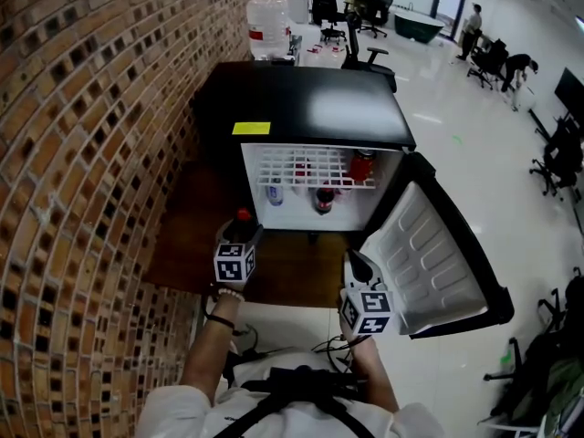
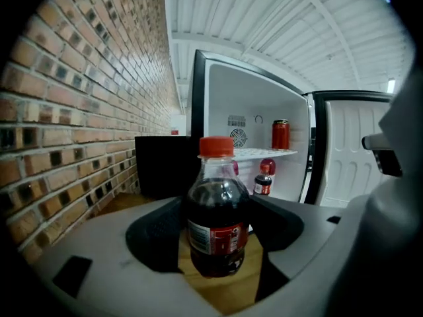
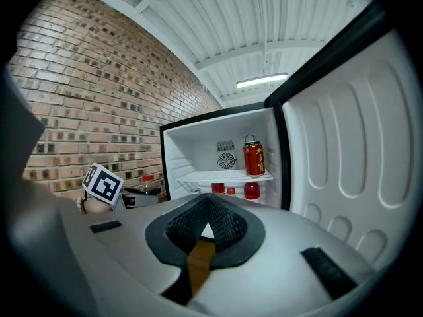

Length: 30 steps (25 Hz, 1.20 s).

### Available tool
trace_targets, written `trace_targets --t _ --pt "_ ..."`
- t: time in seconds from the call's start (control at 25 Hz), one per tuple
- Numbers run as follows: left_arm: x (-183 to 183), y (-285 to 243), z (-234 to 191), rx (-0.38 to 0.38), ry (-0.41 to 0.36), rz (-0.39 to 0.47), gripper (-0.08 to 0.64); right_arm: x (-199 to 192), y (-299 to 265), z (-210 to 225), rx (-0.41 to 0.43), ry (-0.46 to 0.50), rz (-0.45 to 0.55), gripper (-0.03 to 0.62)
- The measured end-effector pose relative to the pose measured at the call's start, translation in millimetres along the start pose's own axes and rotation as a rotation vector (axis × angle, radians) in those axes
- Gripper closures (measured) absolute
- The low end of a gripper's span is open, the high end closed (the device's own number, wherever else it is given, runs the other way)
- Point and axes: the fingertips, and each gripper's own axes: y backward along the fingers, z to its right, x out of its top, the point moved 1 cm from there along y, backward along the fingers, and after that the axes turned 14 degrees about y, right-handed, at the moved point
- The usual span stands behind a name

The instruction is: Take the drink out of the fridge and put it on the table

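I have the bottle (image 2: 217, 207) out, fridge (image 1: 315, 108) open.
My left gripper (image 1: 242, 234) clamps it, near the fridge; my right gripper (image 3: 208, 205) is closed, empty.

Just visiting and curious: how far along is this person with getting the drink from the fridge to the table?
Done: the fridge door stands open and a cola bottle is out of the fridge. In hand: the left tongs grip that bottle above the wooden floor; the right tongs are shut and empty. Left: setting the bottle on the table, not yet done.
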Motion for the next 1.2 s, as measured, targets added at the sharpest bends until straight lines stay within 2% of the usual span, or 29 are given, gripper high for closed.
trace_targets --t 0.52,0.8,1.2 --pt "-62 -26 -65 0.103 0.071 -0.088 0.253 -5 -10 0 -0.005 0.011 -0.029 0.581" --pt "-80 -44 -86 0.133 0.133 -0.099 0.252 -3 -16 -2 0.002 0.028 -0.037 0.581" --pt "-108 -63 -100 0.175 0.101 -0.157 0.252 -3 -16 1 -0.001 0.038 -0.047 0.581"
